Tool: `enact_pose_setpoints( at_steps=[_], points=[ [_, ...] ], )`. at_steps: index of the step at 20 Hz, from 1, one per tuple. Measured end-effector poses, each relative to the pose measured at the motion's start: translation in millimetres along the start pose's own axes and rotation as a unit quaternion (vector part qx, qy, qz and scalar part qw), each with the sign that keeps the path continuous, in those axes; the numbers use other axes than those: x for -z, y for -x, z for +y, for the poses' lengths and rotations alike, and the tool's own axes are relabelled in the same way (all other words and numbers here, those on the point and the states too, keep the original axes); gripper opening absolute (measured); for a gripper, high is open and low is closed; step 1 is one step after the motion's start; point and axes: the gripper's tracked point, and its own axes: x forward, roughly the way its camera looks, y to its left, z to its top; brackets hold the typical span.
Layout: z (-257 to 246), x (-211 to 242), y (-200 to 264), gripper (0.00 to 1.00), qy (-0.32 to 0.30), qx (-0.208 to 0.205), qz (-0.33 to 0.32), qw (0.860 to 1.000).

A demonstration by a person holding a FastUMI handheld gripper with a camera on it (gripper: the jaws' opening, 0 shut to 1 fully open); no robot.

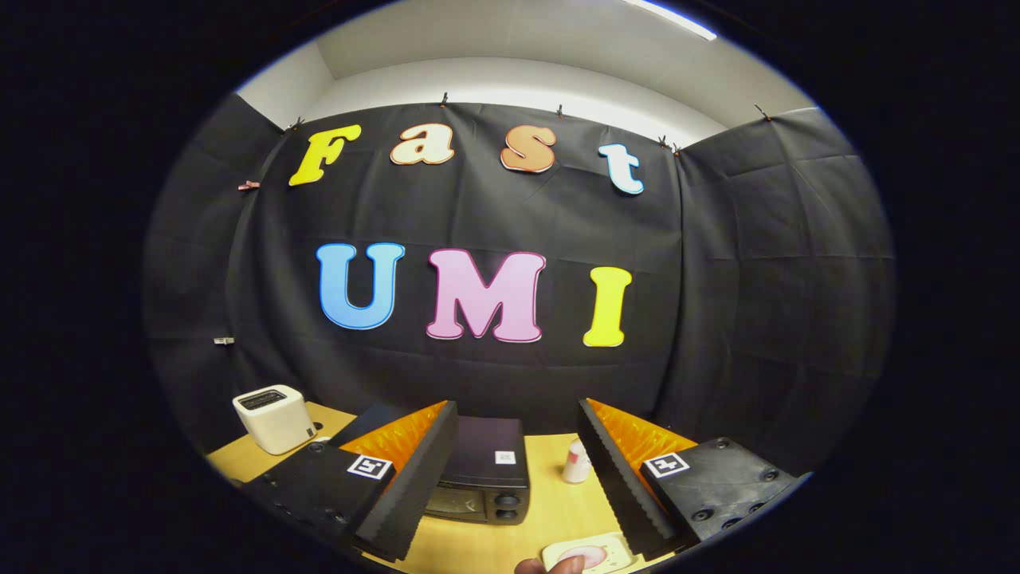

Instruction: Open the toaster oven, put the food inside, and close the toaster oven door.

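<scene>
**Gripper poised above the booth table, toaster oven ahead**

The gripper (518, 470) hung above a pale wooden table (550, 510), its two fingers spread wide apart and holding nothing; the ridged inner pads (414, 478) faced each other across an open gap. Each finger carried a small square black-and-white marker on its upper face.

Between the fingers and just ahead of them stood the toaster oven (484, 472), a dark box seen from above and in front. Its glass door appeared shut, two round knobs sat at the right of its front, and a small white label lay on its top. Part of its left side was hidden behind the left finger.

To the right of the oven, close beside the right finger, stood a small white bottle-like container (576, 462); its detail was too small to make out. Nearer the camera, low between the fingers, lay a pale plate (590, 554) bearing the food (586, 556), a round pinkish item. A fingertip of a person's hand (550, 566) showed just at the plate's near edge.

At the far left of the table sat a white boxy appliance (274, 418) with a dark slot in its top.

Black cloth (757, 279) walled the booth behind and on both sides, clipped along its upper edge. Above it rose a plain white wall (518, 76) and ceiling, with a strip light (669, 17) at the upper right.
</scene>
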Motion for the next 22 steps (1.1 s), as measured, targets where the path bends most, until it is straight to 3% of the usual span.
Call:
enact_pose_setpoints(
  at_steps=[6, 11, 19, 22],
  points=[
    [96, 67, -26, 0.98, -0.018, -0.037, 0.053, 0.998],
    [136, 133, -60, 0.98, -0.023, -0.044, 0.124, 0.991],
    [143, 214, -89, 0.99, -0.003, -0.027, 0.215, 0.976],
    [143, 220, -85, 1.0, -0.007, -0.026, 0.224, 0.974]
  ],
)
